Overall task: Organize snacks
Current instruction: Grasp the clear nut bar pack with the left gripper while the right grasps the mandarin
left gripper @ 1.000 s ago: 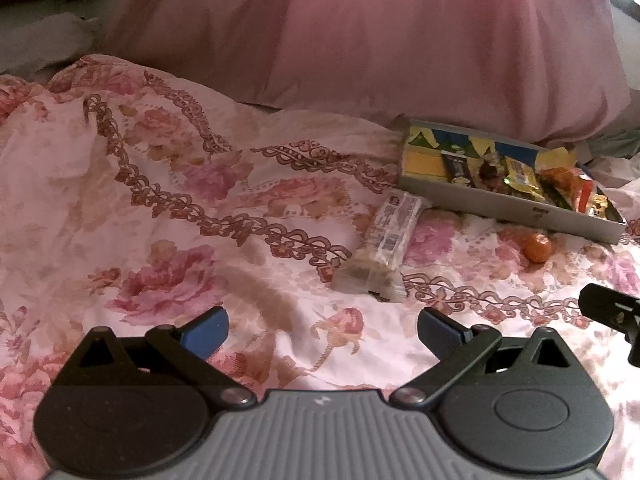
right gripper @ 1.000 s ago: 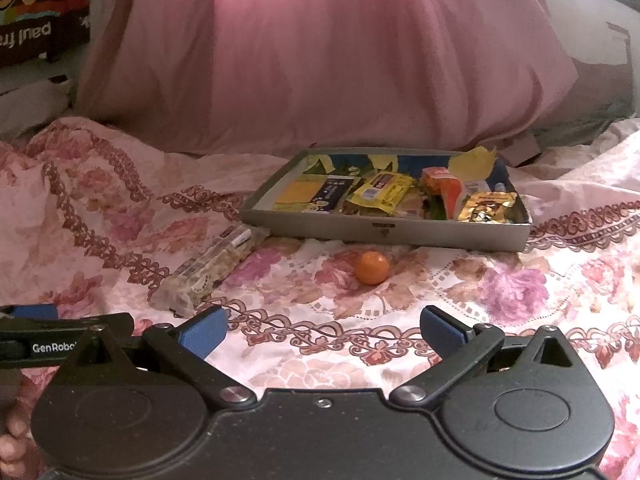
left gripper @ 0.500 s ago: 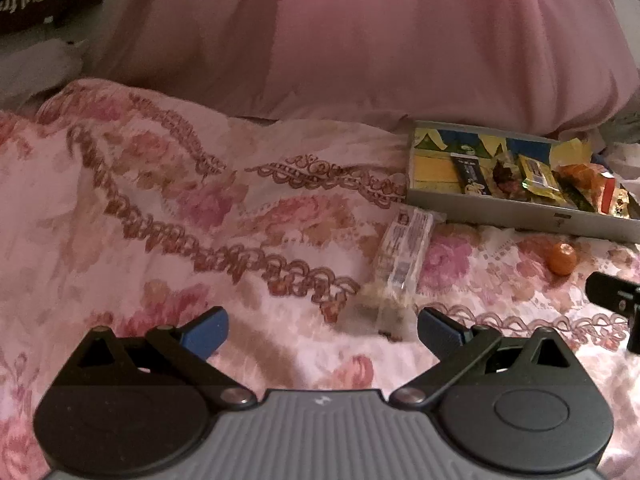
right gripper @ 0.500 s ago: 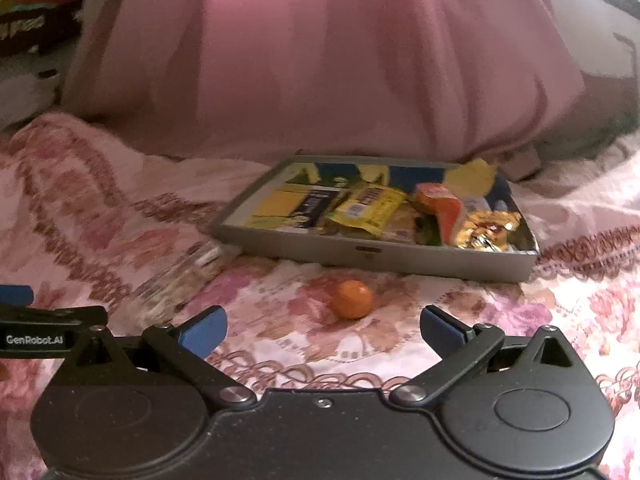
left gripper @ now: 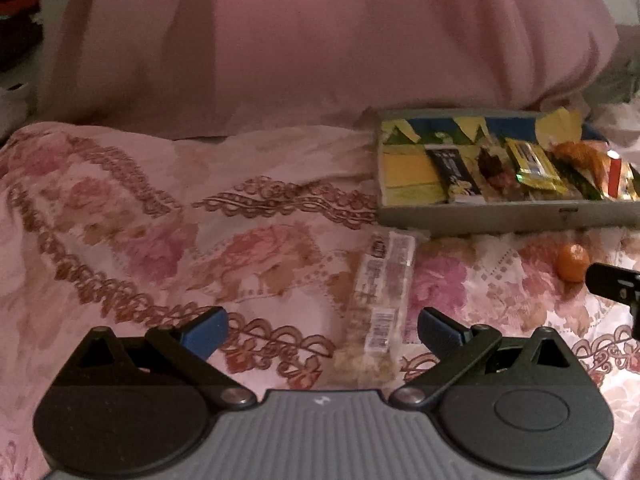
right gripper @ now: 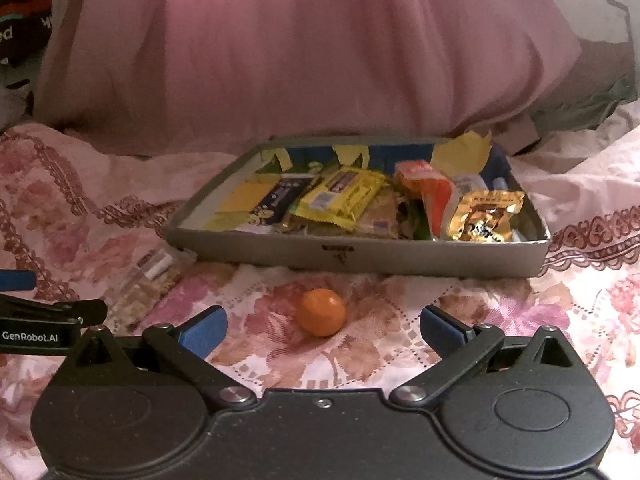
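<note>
Bedspread (right gripper: 520, 312) carries a grey box (right gripper: 400, 258) already holding most snacks. Left outside, just before it: a clear bar (left gripper: 380, 296) and an orange ball (right gripper: 323, 312). Left claw (left gripper: 322, 330) and right claw (right gripper: 323, 330) gape wide, both empty.

Black claw (right gripper: 322, 330), blue fingertips (right gripper: 204, 330)

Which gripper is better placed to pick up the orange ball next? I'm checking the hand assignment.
Right. The orange ball lies between the open right gripper's fingertips. The left gripper, also open, faces the clear-wrapped bar; the ball is off to its right.
</note>
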Demonstrator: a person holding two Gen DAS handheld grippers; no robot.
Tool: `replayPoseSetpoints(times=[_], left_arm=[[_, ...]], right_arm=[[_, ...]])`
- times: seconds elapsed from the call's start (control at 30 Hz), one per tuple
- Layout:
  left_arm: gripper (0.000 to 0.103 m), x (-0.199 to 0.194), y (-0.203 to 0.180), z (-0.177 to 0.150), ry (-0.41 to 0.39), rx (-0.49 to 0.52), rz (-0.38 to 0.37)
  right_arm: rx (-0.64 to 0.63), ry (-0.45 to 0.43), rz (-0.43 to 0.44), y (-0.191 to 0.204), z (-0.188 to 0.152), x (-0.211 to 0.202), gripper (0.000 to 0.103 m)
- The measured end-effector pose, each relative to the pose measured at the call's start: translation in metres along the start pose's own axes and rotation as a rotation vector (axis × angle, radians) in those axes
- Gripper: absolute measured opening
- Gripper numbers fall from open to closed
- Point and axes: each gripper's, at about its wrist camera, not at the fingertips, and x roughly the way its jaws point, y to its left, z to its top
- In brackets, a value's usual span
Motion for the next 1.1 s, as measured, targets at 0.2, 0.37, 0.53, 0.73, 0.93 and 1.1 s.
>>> replayPoseSetpoints(times=[0.2,0.37,0.53,0.73,0.93,1.1], left_arm=[[0.103,0.019,-0.013,0.003,0.026,0.052,-0.007],[0.103,0.031,-0.017,0.007,0.057,0.056,-0.012],[0.103,0.039,-0.023,0.009,0.080,0.088,-0.015],[0.103,0.049,-0.026,0.011,0.115,0.081,-0.005],[0.102,0.048,-0.024,0.012,0.122,0.056,-0.016],[0.088,0.047,-0.021,0.011,0.137,0.016,-0.053]], right_arm=[[-0.008,0.038,0.018,0.000,0.000,0.015,0.102],[-0.020,0.053,0.034,0.000,0.001,0.023,0.102],[-0.004,0.067,0.069,-0.002,0.002,0.031,0.095],[-0.023,0.076,0.069,-0.001,0.001,0.038,0.090],[-0.073,0.060,0.039,0.002,0.001,0.041,0.076],[-0.126,0.056,0.056,0.009,-0.002,0.042,0.057]])
